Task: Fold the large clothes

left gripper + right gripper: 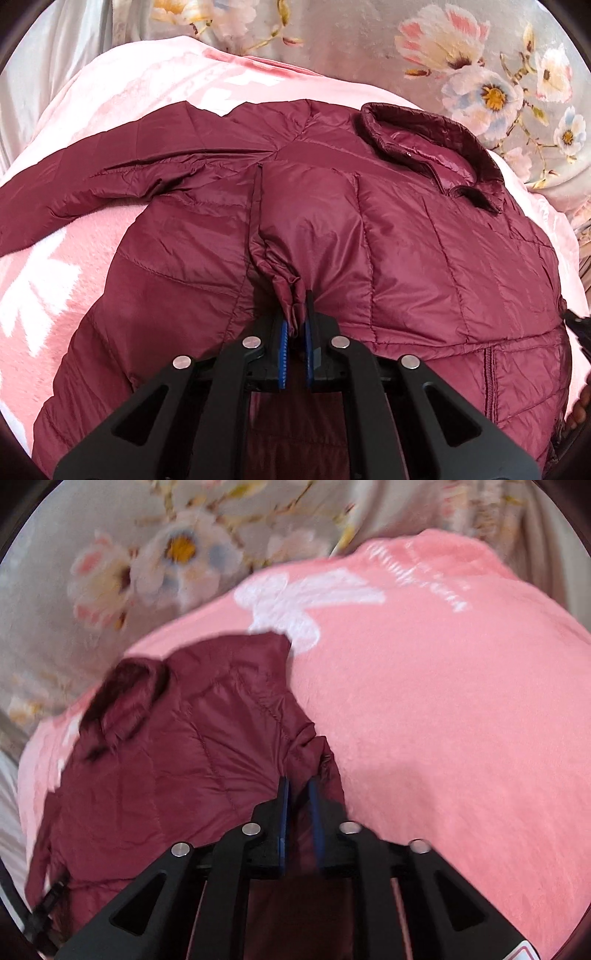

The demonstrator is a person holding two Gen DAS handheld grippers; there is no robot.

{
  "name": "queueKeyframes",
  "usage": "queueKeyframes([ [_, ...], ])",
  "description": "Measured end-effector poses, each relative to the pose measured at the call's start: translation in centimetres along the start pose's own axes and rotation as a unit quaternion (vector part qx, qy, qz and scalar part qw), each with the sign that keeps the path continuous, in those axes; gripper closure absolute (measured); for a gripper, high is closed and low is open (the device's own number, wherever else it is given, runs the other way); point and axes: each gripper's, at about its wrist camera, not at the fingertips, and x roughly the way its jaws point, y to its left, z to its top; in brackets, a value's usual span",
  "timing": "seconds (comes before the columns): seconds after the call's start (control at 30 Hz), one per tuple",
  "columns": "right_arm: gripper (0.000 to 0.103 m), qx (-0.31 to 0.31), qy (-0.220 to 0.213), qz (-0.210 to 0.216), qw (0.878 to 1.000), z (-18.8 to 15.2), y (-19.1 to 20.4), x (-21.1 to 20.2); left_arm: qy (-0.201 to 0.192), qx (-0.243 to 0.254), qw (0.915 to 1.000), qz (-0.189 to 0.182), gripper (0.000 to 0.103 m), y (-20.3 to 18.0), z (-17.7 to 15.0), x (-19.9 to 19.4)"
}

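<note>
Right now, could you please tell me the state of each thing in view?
Jacket: spread flat on the blanket, one sleeve out sideways.
Collar: standing open.
Left tongs: shut on a jacket fold.
Right tongs: shut on the jacket's edge.
Pink blanket: laid out under the jacket.

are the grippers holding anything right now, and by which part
Both hold the maroon puffer jacket. The left gripper pinches a bunched fold on its front; the right gripper clamps fabric at its side edge, by the pink blanket.
</note>
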Motion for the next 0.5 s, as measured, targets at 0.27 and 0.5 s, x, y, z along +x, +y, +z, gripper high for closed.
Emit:
queueKeyframes([
  [0.27, 0.094, -0.201, 0.011, 0.101, 0.974, -3.5, 15.4, -2.0, -0.003, -0.001, 1.0, -0.002, 0.097, -0.1, -0.2, -0.1],
  [0.5, 0.097, -0.225, 0.078, 0.098, 0.966, -7.8, 19.8, 3.8, -0.004, -0.011, 0.9998, -0.014, 0.096, 0.3, -0.2, 0.0],
])
